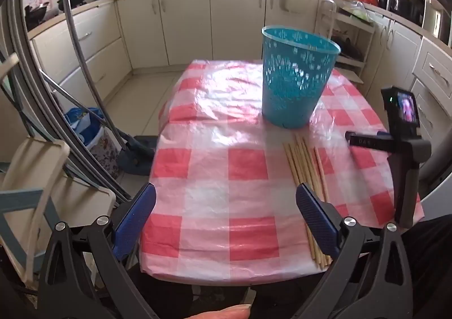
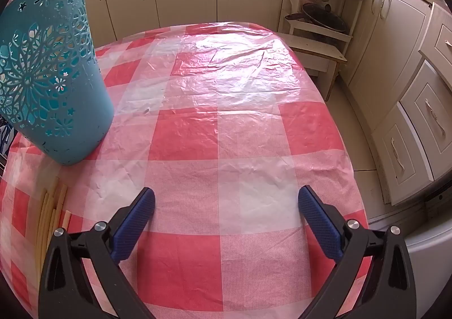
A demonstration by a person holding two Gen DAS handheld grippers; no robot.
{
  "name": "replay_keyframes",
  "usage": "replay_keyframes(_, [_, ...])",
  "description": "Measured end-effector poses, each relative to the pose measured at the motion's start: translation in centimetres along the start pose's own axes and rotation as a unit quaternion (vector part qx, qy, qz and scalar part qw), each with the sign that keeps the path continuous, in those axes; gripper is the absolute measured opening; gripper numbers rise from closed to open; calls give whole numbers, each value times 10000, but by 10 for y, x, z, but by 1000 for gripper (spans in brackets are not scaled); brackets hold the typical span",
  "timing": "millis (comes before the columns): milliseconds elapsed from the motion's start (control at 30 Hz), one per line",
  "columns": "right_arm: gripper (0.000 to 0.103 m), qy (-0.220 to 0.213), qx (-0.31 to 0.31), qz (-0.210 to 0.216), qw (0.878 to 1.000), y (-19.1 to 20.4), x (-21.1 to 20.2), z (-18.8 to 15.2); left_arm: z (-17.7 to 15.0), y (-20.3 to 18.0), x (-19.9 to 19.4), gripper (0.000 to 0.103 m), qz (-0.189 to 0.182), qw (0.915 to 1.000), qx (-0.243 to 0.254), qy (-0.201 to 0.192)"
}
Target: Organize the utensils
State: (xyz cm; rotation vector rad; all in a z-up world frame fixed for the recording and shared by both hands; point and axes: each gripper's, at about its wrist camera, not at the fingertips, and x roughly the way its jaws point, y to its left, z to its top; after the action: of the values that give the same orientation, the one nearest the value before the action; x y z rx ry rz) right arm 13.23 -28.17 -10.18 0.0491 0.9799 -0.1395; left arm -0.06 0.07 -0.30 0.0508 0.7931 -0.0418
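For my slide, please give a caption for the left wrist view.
Open left gripper above checkered table, chopsticks before blue basket.

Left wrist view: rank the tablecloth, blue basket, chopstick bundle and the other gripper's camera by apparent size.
1. Checkered tablecloth
2. Blue basket
3. Chopstick bundle, long but thin, partly hidden behind the left gripper
4. Camera on the right gripper, smallest, though its nearness is unclear.

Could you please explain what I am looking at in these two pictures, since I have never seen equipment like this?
A person holds a two-finger gripper in each hand; each carries a camera looking forward along its blue fingers. One picture comes from the left gripper, the other from the right gripper. Both are open and hold nothing. On the checkered tablecloth stand a teal perforated basket and a row of wooden chopsticks lying loose in front of it.
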Motion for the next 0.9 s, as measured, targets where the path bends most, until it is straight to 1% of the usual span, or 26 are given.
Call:
replay_keyframes(67, [97,-15,-2,-4,10000,0,0,0,-3,-2,-1,95,-56,9998,0,199])
replay_keyframes(100, [97,-14,-2,-5,10000,0,0,0,-6,1,0,95,-204,9993,38,313])
replay_keyframes(133, [97,-15,-2,-5,10000,0,0,0,-3,1,2,95,-244,9989,58,405])
replay_keyframes(167, [97,-15,-3,-5,10000,0,0,0,-5,-3,2,95,-233,9987,128,433])
replay_keyframes(233, [97,-18,0,-2,10000,0,0,0,-5,-3,-4,95,-246,9987,105,434])
replay_keyframes(300, [97,-18,-1,-2,10000,0,0,0,-13,6,13,95,-422,9975,16,570])
replay_keyframes(400, [97,-19,-1,-3,10000,0,0,0,-13,14,13,95,-518,9971,-93,552])
replay_keyframes(700, [97,-21,-1,-3,10000,0,0,0,-13,19,9,95,-512,9976,-177,423])
replay_keyframes(900, [97,-21,-1,-3,10000,1,0,0,-19,1,20,95,-324,9979,160,530])
